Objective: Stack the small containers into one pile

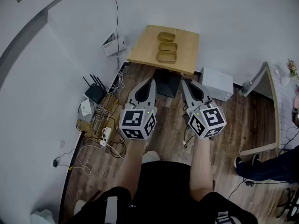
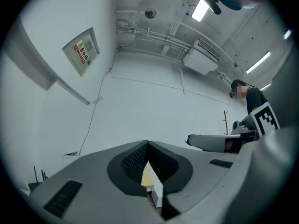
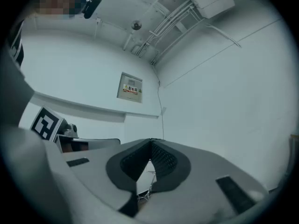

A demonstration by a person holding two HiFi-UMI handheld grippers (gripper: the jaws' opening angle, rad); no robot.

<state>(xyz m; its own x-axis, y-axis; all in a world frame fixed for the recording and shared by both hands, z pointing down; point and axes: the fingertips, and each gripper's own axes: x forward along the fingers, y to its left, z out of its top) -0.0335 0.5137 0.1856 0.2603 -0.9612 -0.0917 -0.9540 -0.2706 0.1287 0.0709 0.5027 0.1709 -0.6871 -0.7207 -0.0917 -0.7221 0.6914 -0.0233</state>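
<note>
Left claw [image 1: 151, 80] and right claw [image 1: 184, 81] clenched empty, wall sign [image 3: 130, 88] print illegible

Wooden table [image 1: 187, 45]: three small containers [image 1: 167, 46] in row.

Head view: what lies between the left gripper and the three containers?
Only floor and bare table top before the containers, per head view.

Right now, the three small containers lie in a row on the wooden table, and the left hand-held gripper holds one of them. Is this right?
Not quite. The left hand-held gripper holds nothing: the left gripper view shows its jaws shut with nothing between them. The three small containers do lie in a row on the wooden table.
</note>
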